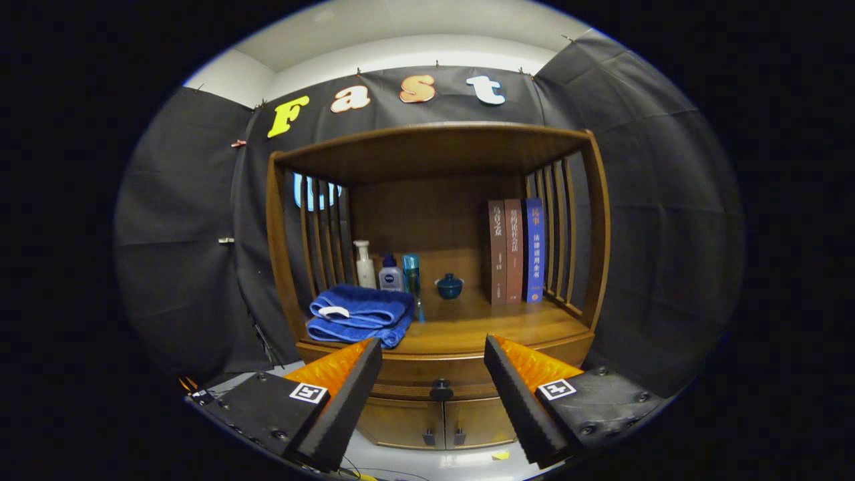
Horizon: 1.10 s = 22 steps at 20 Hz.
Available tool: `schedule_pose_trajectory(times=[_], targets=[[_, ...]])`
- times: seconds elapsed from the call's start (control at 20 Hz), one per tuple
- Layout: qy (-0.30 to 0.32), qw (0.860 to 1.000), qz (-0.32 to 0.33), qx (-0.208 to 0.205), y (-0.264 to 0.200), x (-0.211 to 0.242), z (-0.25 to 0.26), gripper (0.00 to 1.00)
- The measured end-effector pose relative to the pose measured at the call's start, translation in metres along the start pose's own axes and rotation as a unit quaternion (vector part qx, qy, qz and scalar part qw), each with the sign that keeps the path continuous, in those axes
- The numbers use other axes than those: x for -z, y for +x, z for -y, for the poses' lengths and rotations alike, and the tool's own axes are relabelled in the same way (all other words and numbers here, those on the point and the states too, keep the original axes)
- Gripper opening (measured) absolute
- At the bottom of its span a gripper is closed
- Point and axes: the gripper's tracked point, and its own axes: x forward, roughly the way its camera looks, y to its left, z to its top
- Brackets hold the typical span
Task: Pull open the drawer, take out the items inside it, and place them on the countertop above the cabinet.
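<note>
A wooden cabinet (434, 153) stands ahead of me with an open shelf as its countertop (481, 321). Below the countertop runs a shut drawer (414, 371) with a dark round knob (441, 387) at its middle. My gripper (433, 351) is open, held some way back from the cabinet. The knob shows in the gap between my two fingers, a little below the tips. What lies inside the drawer is hidden.
A folded blue towel (361, 312) lies on the countertop's left part. Behind it stand a white pump bottle (364, 264), a small bottle (391, 274) and a teal bottle (411, 272). A small blue lidded pot (449, 286) sits mid-back, three upright books (515, 250) at the right. Two small doors (434, 421) are below the drawer.
</note>
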Motion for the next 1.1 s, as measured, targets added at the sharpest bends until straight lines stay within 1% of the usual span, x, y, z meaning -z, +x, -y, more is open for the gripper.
schedule_pose_trajectory(times=[0.4,0.65,0.8,0.85,0.9,0.95,1.05,1.1], targets=[[0.016,0.997,-0.068,0.014,0.076,0.091,0.016,0.99],[0.016,0.993,-0.117,0.021,0.111,0.146,0.022,0.99],[0.022,0.99,-0.137,0.022,0.125,0.168,0.021,0.93],[0.022,0.989,-0.141,0.024,0.129,0.173,0.021,0.89],[0.02,0.989,-0.143,0.025,0.132,0.177,0.022,0.78],[0.016,0.989,-0.147,0.027,0.133,0.181,0.021,0.72],[0.001,0.99,-0.142,0.026,0.134,0.179,0.022,0.51],[-0.002,0.989,-0.144,0.026,0.135,0.181,0.021,0.45]])
